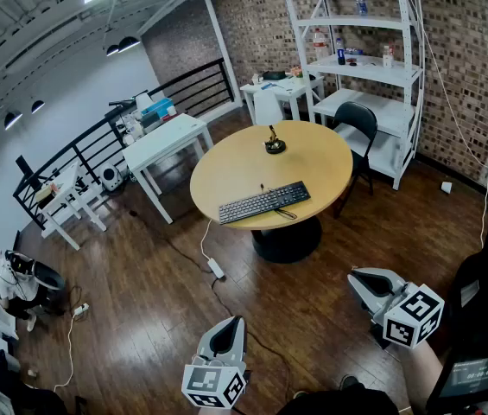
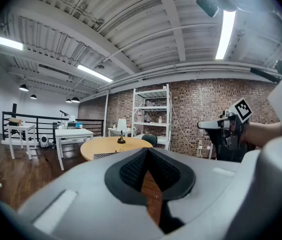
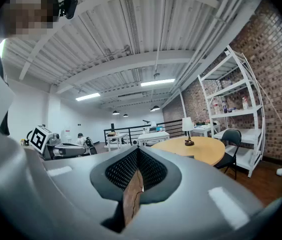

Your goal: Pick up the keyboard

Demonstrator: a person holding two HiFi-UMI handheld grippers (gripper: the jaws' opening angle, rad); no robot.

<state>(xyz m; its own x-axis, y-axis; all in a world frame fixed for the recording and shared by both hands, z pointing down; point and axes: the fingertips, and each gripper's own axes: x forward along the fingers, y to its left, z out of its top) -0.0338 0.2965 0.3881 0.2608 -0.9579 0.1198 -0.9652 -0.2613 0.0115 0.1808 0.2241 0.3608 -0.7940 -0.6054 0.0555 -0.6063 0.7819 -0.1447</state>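
Fingers on the left gripper [image 1: 229,328] and the right gripper [image 1: 366,282] are clenched shut on nothing, both held low in the head view over the wooden floor [image 1: 140,275]. The black keyboard [image 1: 264,202] lies flat near the front edge of the round wooden bench [image 1: 313,158] at the middle of the frame, well apart from either gripper, so I'd judge this the approach, with no reach begun. Next, the person must close in on the bench, release the fingers wide, and bring them level onto the keyboard's thin edge.
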